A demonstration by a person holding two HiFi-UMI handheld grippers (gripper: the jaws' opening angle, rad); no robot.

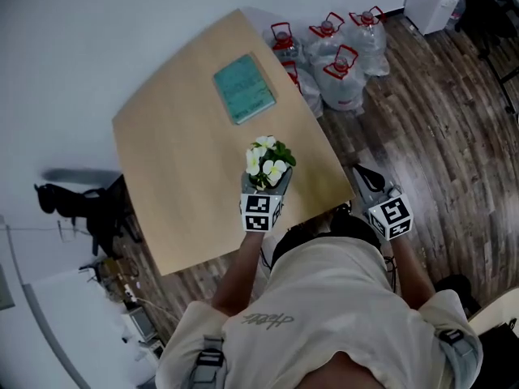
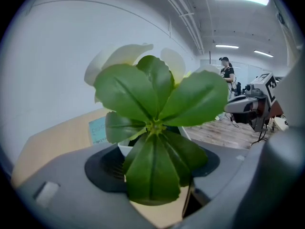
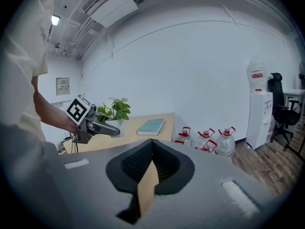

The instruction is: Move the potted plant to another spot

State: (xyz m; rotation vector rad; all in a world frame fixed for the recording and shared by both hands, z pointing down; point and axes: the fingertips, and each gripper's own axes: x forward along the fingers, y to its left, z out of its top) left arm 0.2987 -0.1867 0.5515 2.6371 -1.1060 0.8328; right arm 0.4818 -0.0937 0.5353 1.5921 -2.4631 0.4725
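We hold the potted plant [image 1: 268, 162] by its hard white pot in our left gripper [image 1: 266, 191], at 5 o'clock on the table [image 1: 178, 152]; our right gripper [image 1: 362, 177] is closed on nothing; the plant seems light, with soft petals, so squeeze only the pot.
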